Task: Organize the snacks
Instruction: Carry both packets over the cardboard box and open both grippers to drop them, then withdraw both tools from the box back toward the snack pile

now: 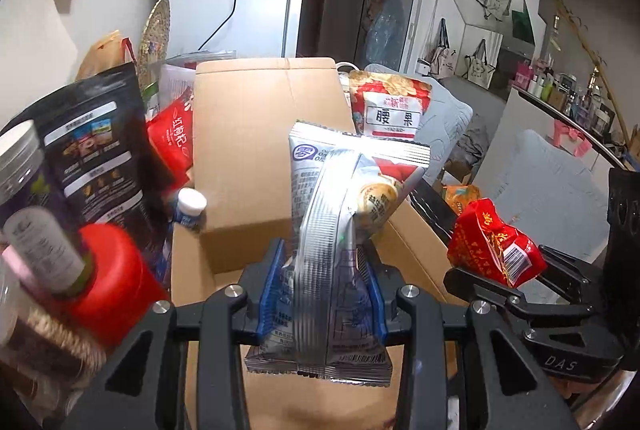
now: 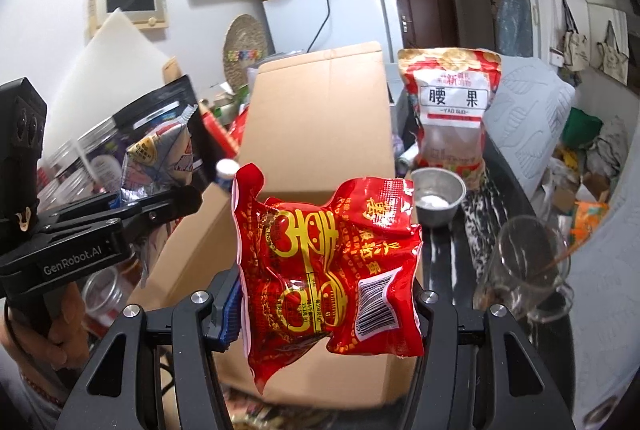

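Observation:
My left gripper (image 1: 325,282) is shut on a silver snack packet (image 1: 340,230), which stands upright between the blue pads, over the open cardboard box (image 1: 248,149). My right gripper (image 2: 326,294) is shut on a crumpled red snack bag (image 2: 320,262), held in front of the same cardboard box (image 2: 320,117). In the left wrist view the right gripper (image 1: 516,286) with its red bag (image 1: 492,246) shows at the right. In the right wrist view the left gripper (image 2: 160,205) and its silver packet (image 2: 160,157) show at the left, with a hand on the grip below.
A tall red-and-white cashew bag (image 2: 452,109) stands right of the box, with a small metal cup (image 2: 438,195) and a glass mug (image 2: 524,270) on the dark counter. Left of the box stand a black pouch (image 1: 96,141), a red pouch (image 1: 172,137), a red-capped bottle (image 1: 108,270) and jars.

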Demonstrator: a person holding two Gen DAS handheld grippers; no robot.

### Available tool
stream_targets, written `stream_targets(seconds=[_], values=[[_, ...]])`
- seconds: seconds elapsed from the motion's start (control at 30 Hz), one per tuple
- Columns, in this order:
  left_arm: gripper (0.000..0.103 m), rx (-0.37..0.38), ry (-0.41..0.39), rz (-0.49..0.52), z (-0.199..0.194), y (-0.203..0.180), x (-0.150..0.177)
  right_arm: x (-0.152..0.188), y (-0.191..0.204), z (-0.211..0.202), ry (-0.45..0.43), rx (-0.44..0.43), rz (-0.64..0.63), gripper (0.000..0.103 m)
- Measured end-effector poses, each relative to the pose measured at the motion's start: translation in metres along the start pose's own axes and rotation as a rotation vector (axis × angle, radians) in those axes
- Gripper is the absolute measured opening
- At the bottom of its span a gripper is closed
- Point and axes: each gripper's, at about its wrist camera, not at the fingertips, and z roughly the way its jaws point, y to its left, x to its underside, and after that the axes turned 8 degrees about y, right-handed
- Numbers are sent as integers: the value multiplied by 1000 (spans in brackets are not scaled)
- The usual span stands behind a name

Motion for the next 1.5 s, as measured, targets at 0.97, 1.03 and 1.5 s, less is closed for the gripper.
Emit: stream_targets(seconds=[0.97, 1.03, 1.5], values=[[37, -62, 216, -36, 98, 29, -12, -34, -19, 83, 183, 27, 55, 62], [38, -87, 245, -46, 103, 30, -11, -34, -19, 84, 189, 30, 56, 62], [58, -138, 277, -35, 94, 30, -7, -29, -14, 70, 188, 98, 33, 71]])
